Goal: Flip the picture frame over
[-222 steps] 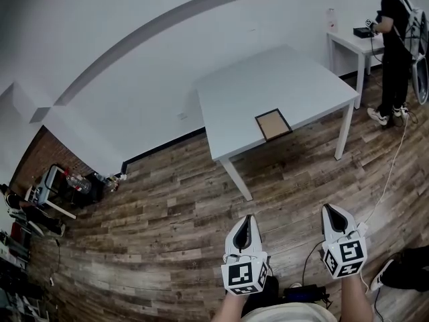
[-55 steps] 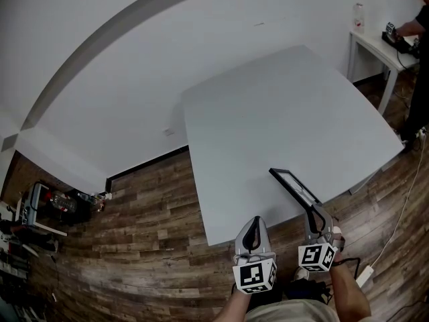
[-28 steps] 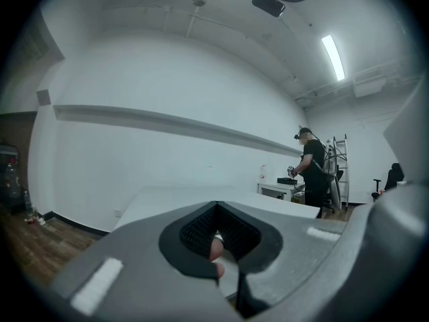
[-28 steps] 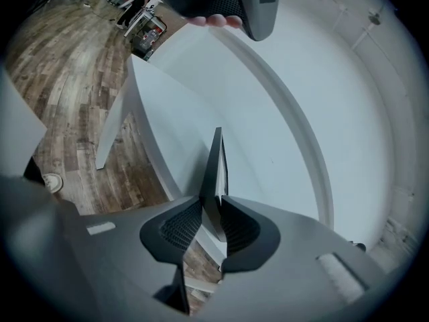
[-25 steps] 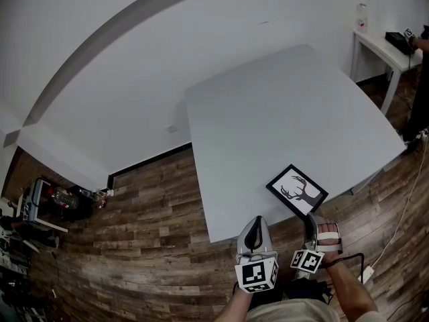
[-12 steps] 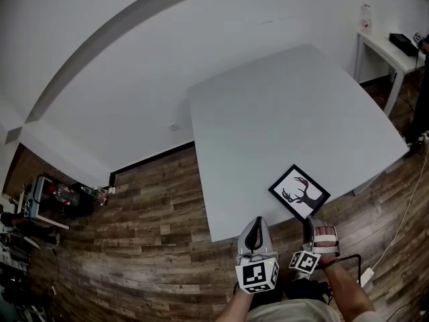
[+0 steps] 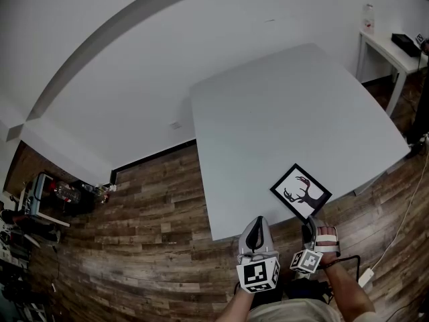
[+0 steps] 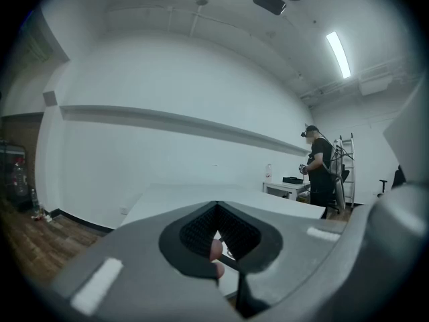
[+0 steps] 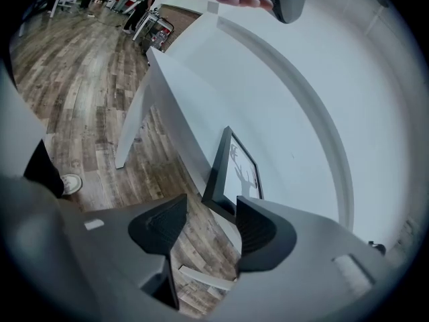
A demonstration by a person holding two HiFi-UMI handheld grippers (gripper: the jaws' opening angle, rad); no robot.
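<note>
Since two seconds back, when it stood tilted on edge at the right gripper, the picture frame point(image 7: 301, 191) has come down flat, deer print up; nine seconds back it lay with its brown backing up, so the flip reads as done. Head view: frame sits on the white table point(image 7: 281, 113) at lower right of centre, by the near table edge, long axis running upper left to lower right, one corner pointing down-frame. Right gripper point(image 7: 310, 225) is just below that corner and clearly the nearer hand; left gripper point(image 7: 255, 221) is off to the left, apart from the frame, tips drawn to a single point. Left gripper view: left gripper point(image 8: 216, 237) has its jaws closed together and grasping nothing; table point(image 8: 201, 196) lies ahead, a person stands at far right by another desk. Right gripper view: right gripper point(image 9: 211, 227) has just been opening, jaws spread, wood floor showing in the gap. Frame point(image 9: 231, 173) lies just beyond the tips, its near corner by the right-hand jaw, no pad pressing it, so it is released. Judgement: withdrawal should go straight back from that corner, since a sideways drift could nudge the frame along the table edge.
</note>
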